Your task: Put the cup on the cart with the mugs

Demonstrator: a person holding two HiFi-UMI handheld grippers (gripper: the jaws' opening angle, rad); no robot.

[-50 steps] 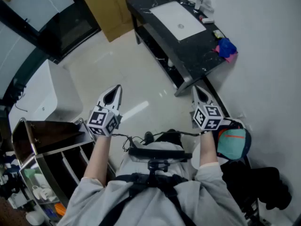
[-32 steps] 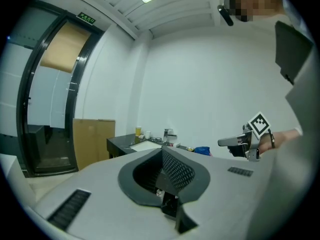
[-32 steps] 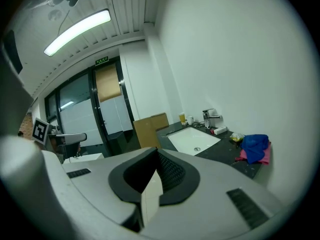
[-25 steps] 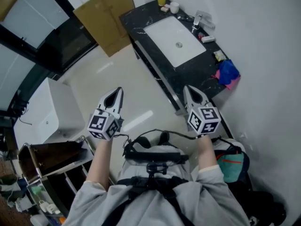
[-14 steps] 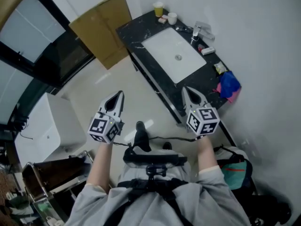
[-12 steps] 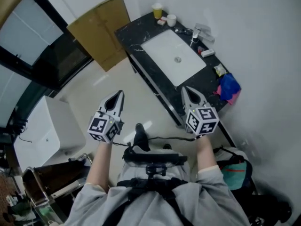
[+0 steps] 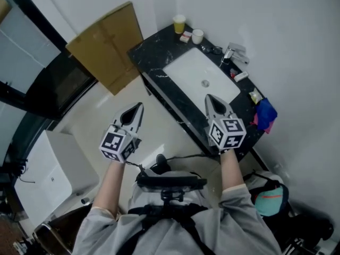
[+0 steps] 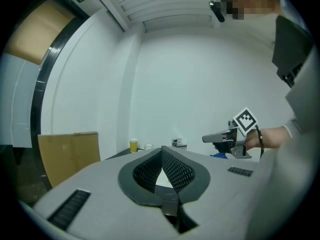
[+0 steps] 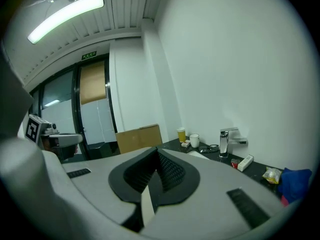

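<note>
A yellow cup (image 7: 179, 23) and a white cup (image 7: 197, 36) stand at the far end of a black counter (image 7: 154, 49), beyond its white sink (image 7: 199, 78). My left gripper (image 7: 139, 107) hangs over the floor left of the counter, shut and holding nothing. My right gripper (image 7: 208, 98) is over the counter's near part, shut and holding nothing as well. The right gripper view shows the yellow cup (image 9: 181, 134) and the white cup (image 9: 194, 140) ahead, well beyond the jaws. Both cups are small and far off in the left gripper view, the yellow cup (image 8: 133, 145) leftmost. No mugs are in view.
A faucet (image 7: 229, 53) and small items sit along the counter's wall side, with a blue cloth (image 7: 265, 115) at its near end. Cardboard (image 7: 106, 47) leans on the wall to the left. A white cabinet (image 7: 37, 179) and a teal bag (image 7: 271, 201) flank the person.
Both grippers have travelled forward toward the counter, still shut. The sink and cups have come nearer, and the cart has slid out at the bottom left.
</note>
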